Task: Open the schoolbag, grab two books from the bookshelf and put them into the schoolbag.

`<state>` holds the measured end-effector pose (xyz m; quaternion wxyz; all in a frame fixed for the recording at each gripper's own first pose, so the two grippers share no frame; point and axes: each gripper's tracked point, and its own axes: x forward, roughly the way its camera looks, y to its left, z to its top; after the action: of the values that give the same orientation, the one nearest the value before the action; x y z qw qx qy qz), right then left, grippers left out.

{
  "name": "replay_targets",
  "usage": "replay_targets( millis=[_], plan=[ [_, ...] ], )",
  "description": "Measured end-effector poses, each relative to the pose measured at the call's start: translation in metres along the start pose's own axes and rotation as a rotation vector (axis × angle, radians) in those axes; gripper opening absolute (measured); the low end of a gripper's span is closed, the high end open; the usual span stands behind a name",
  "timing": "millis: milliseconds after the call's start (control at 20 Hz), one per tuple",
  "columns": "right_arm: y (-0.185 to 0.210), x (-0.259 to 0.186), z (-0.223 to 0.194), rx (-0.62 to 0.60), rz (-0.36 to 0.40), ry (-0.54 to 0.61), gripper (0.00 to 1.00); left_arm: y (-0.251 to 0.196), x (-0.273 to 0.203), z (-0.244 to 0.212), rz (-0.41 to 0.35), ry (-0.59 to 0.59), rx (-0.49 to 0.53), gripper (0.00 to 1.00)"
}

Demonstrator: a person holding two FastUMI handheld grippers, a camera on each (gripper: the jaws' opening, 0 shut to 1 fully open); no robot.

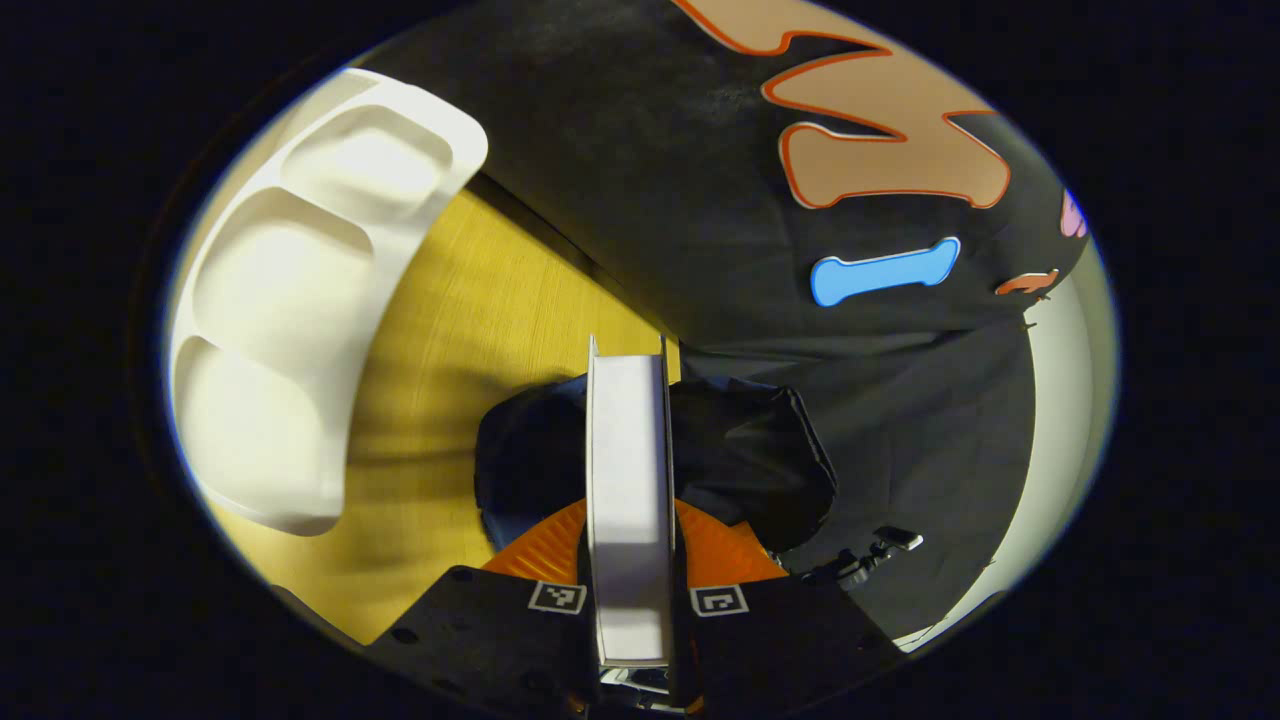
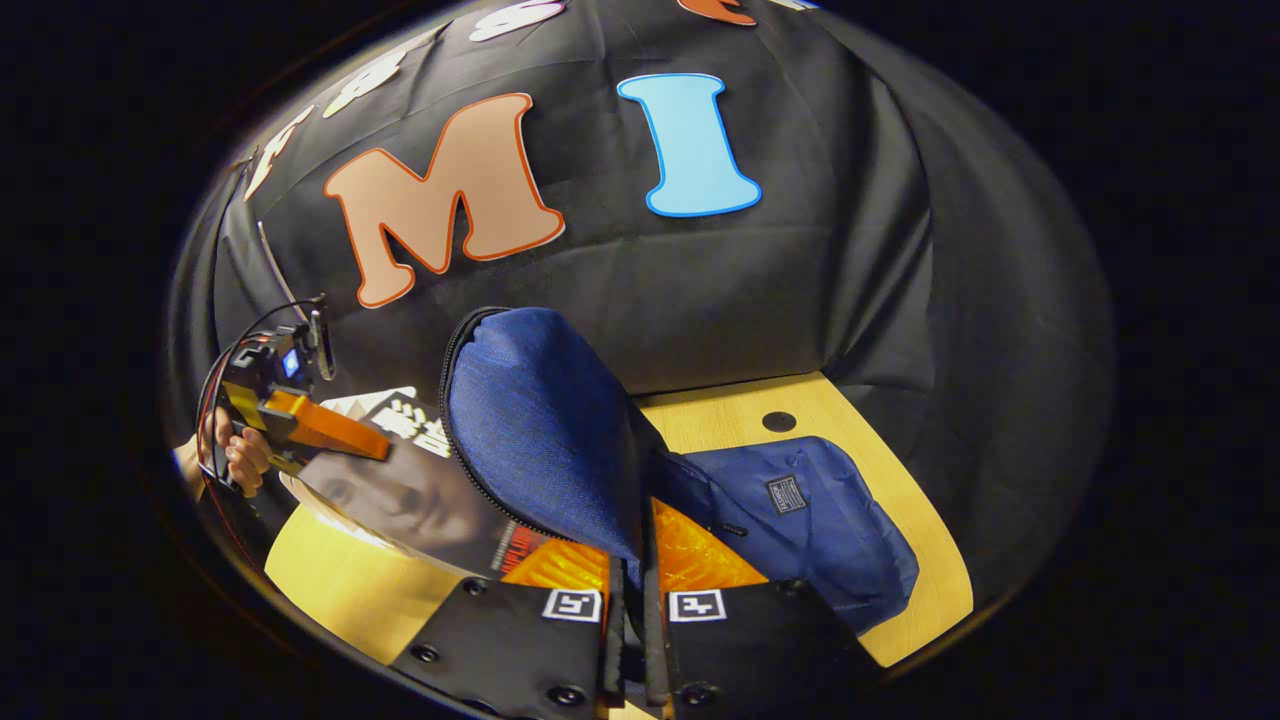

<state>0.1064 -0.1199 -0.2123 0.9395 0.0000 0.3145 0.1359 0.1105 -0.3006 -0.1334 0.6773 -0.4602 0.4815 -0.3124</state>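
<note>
In the left gripper view, the left tool (image 1: 630, 600) sits at the bottom centre of the frame, its fingers closed part-way onto a book (image 1: 628, 480) held edge-on, the white page block running up the middle between them. Beyond the book, at centre frame, lies the dark opening of the schoolbag (image 1: 760, 450), resting on the yellow tabletop (image 1: 480, 330). A white compartment tray (image 1: 300, 300) fills the left of the frame.

In the right gripper view, the right tool (image 2: 630, 620) at bottom centre is nearly closed, pinching the lifted blue flap (image 2: 540, 420) of the schoolbag, which rises toward centre frame with its zipper edge curving on the left. The bag's body (image 2: 810, 520) lies at lower right on the tabletop. At left of the frame, the left tool, held in a hand (image 2: 225, 450), carries the book, its cover tilted just beside the flap's open edge.
</note>
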Motion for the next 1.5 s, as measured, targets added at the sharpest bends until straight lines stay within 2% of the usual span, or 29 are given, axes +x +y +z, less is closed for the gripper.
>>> replay_targets(
  millis=[50, 250, 300, 400, 450, 500, 550, 600, 650, 950, 1300, 1500],
  plan=[
    [0.0, 0.0, 0.001, 0.002, 0.004, -0.003, 0.11, 0.001, 0.012, -0.005, 0.006, 0.013, 0.002, 0.23],
    [0.001, -0.001, 0.004, 0.009, 0.018, -0.006, 0.11, 0.004, 0.046, -0.015, 0.004, 0.039, -0.031, 0.22],
    [0.001, -0.002, 0.005, 0.008, 0.023, -0.01, 0.11, 0.003, 0.053, -0.019, -0.004, 0.049, -0.04, 0.25],
    [0.001, -0.003, 0.008, 0.007, 0.031, -0.017, 0.11, 0.01, 0.069, -0.028, -0.001, 0.062, -0.041, 0.25],
    [0.001, -0.002, 0.011, 0.007, 0.034, -0.021, 0.07, 0.012, 0.077, -0.031, 0.003, 0.064, -0.043, 0.23],
    [0.001, -0.003, 0.012, 0.01, 0.039, -0.024, 0.11, 0.012, 0.083, -0.035, 0.001, 0.064, -0.055, 0.23],
    [0.002, -0.003, 0.013, 0.01, 0.044, -0.027, 0.07, 0.01, 0.089, -0.039, -0.008, 0.069, -0.07, 0.24],
    [0.002, -0.003, 0.015, 0.01, 0.047, -0.033, 0.11, 0.011, 0.095, -0.043, -0.015, 0.073, -0.077, 0.24],
    [0.003, -0.003, 0.016, 0.01, 0.053, -0.036, 0.11, 0.014, 0.102, -0.044, -0.016, 0.067, -0.082, 0.24],
    [-0.002, -0.009, 0.016, 0.015, 0.072, -0.043, 0.11, 0.018, 0.12, -0.062, -0.067, 0.016, -0.227, 0.24],
    [-0.006, -0.009, 0.017, 0.022, 0.073, -0.043, 0.11, 0.019, 0.142, -0.076, -0.06, 0.034, -0.245, 0.23],
    [-0.007, -0.007, 0.017, 0.023, 0.074, -0.04, 0.11, 0.02, 0.142, -0.072, -0.047, 0.027, -0.264, 0.27]
  ],
)
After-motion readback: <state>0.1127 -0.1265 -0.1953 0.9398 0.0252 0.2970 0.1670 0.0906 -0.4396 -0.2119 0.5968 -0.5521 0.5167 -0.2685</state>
